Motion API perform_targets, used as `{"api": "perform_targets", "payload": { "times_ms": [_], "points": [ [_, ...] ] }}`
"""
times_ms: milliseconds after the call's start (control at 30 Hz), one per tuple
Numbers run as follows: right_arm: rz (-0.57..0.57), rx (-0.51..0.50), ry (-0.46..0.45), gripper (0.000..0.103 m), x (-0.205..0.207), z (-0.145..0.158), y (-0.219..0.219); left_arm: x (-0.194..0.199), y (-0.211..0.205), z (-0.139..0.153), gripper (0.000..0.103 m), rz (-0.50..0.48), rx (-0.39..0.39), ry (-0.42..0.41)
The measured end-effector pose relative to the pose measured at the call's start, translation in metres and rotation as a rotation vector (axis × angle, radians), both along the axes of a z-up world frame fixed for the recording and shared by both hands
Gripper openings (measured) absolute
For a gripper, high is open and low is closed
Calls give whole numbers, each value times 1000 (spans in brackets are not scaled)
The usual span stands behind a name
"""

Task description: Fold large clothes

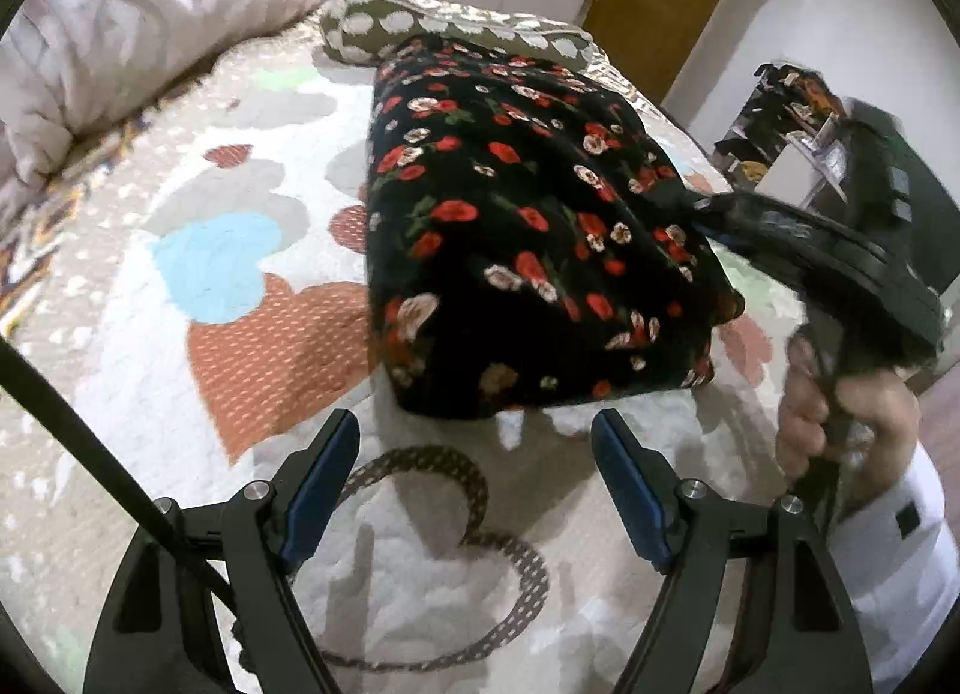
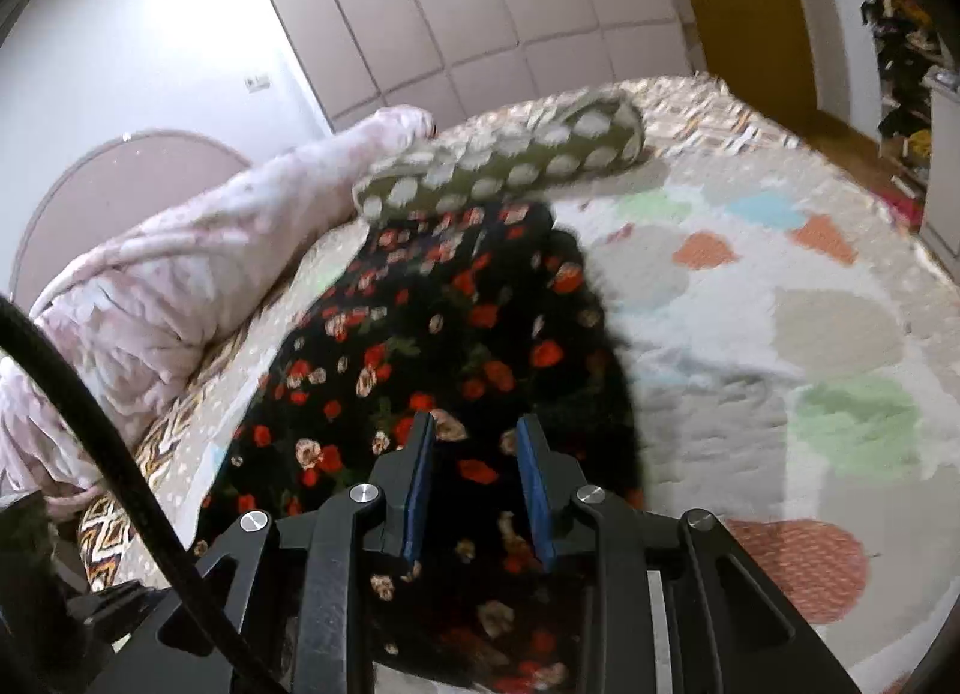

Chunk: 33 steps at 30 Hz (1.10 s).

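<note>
Two tools work over a black red-flowered folded garment (image 1: 528, 226) lying on the heart-patterned quilted bed (image 1: 240, 286). Left tool (image 1: 477, 448) gapes wide, empty, just short of its near edge. Right tool (image 2: 474, 442), narrowly parted, hovers over the fabric; grip unclear.

A bed (image 1: 180, 442) fills both views, covered with a quilted cream spread printed with blue, orange, green and grey patches. A folded black floral garment (image 1: 516, 226) lies on it at centre frame. Behind that, towards the top, rests a green bolster with white spots (image 1: 444, 24). A bunched pale pink blanket (image 1: 120, 33) lies at upper left.
</note>
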State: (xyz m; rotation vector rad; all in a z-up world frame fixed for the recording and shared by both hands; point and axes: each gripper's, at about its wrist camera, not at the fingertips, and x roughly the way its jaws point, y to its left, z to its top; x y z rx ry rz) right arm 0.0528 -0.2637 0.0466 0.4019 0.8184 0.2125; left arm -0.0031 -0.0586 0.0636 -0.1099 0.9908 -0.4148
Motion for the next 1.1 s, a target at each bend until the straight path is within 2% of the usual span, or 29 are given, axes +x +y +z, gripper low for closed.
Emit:
{"api": "perform_targets", "payload": {
  "times_ms": [33, 67, 133, 233, 333, 400, 467, 567, 633, 733, 800, 833, 900, 967, 1100],
  "points": [
    [-13, -12, 36, 35, 4, -9, 0, -3, 2, 0, 79, 6, 9, -7],
    [-28, -30, 60, 51, 9, -17, -1, -5, 4, 0, 79, 13, 16, -13],
    [-55, -57, 79, 61, 11, -25, -4, -9, 9, -1, 79, 31, 34, -20],
    [-76, -135, 70, 61, 2, -13, 2, -12, 20, -8, 79, 68, 51, -17],
    [-55, -250, -47, 60, -15, 16, 26, -14, 31, -14, 79, 104, 43, 0],
    [16, -255, -133, 56, -26, 34, 45, -16, 36, -19, 79, 123, 47, 13],
    [78, -231, -167, 49, -31, 44, 61, -19, 39, -22, 79, 138, 58, 21],
    [125, -191, -158, 45, -28, 44, 79, -23, 40, -28, 79, 156, 100, 18],
    [118, -206, -153, 44, -25, 39, 87, -26, 40, -31, 79, 158, 132, 7],
    [78, -215, -128, 43, -19, 27, 84, -29, 37, -38, 79, 153, 175, -8],
    [21, -233, -76, 43, -11, 13, 71, -29, 35, -43, 79, 148, 197, -8],
    [-1, -245, -46, 39, -8, 5, 62, -29, 34, -45, 79, 146, 210, -10],
    [-31, -239, -2, 41, -8, -7, 47, -31, 31, -48, 80, 142, 229, -20],
    [-31, -190, 22, 46, -14, -14, 36, -33, 29, -50, 83, 138, 243, -31],
    [-38, -201, 24, 48, -26, -17, 32, -32, 26, -54, 88, 140, 258, -32]
  ]
}}
